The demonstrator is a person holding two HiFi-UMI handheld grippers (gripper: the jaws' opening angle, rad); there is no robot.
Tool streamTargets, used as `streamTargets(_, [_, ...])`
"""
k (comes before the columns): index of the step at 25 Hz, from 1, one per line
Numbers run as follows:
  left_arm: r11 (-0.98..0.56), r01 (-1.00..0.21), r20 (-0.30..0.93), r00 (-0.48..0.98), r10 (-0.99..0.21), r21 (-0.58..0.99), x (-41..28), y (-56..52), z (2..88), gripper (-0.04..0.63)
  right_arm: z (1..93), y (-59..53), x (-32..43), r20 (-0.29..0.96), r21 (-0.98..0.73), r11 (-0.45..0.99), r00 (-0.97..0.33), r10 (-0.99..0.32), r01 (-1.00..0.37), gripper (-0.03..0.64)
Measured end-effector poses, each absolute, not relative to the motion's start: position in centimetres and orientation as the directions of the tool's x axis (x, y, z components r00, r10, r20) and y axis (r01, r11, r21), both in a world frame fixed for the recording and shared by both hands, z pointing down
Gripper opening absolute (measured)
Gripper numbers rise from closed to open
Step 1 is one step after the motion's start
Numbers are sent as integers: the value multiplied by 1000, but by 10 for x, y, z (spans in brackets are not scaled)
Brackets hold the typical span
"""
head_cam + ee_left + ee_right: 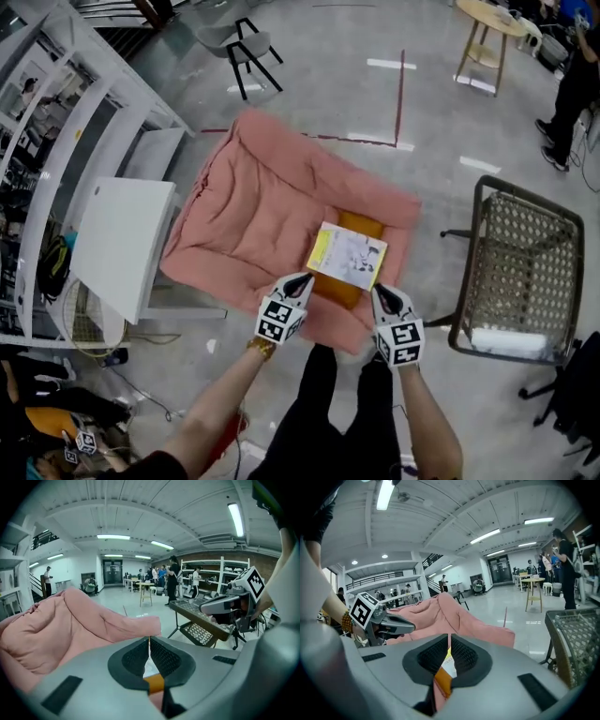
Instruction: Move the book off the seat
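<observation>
A book [348, 255] with a white and yellow cover lies on an orange slab [362, 225] near the front edge of the pink cushioned seat [253, 206]. My left gripper [305, 278] is shut, its tips at the book's near left corner. My right gripper [378, 291] is shut too, just off the near right corner. In the left gripper view the shut jaws [149, 644] point over the pink cushion [61, 625], with a strip of the book [151, 668] below them. The right gripper view shows its shut jaws [449, 641] above the book [449, 666]. Neither pair of jaws holds anything.
A wicker chair [525, 272] stands right of the seat. A white shelving unit [122, 244] flanks the seat's left side. A black chair [248, 47] and a round wooden table [487, 23] stand farther off. A person [572, 94] stands at the far right.
</observation>
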State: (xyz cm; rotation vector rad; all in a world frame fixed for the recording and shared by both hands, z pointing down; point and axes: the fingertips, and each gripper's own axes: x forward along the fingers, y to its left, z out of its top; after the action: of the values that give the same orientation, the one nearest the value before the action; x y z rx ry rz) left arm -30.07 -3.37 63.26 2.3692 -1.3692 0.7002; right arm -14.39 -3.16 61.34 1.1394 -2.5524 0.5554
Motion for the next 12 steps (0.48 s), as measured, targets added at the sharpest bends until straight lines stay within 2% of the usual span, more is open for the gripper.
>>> streamTargets(7, [-538,-840,655,445,-611,68,-327,-72,722,15,685,-64,-159,452,-273,524,-588,-671,-807,15])
streamTargets(12, [-549,-830,675,460,-577,97,-334,-94,757,15,726,-81,-171,497,-276,480,-551,-671,-833,17])
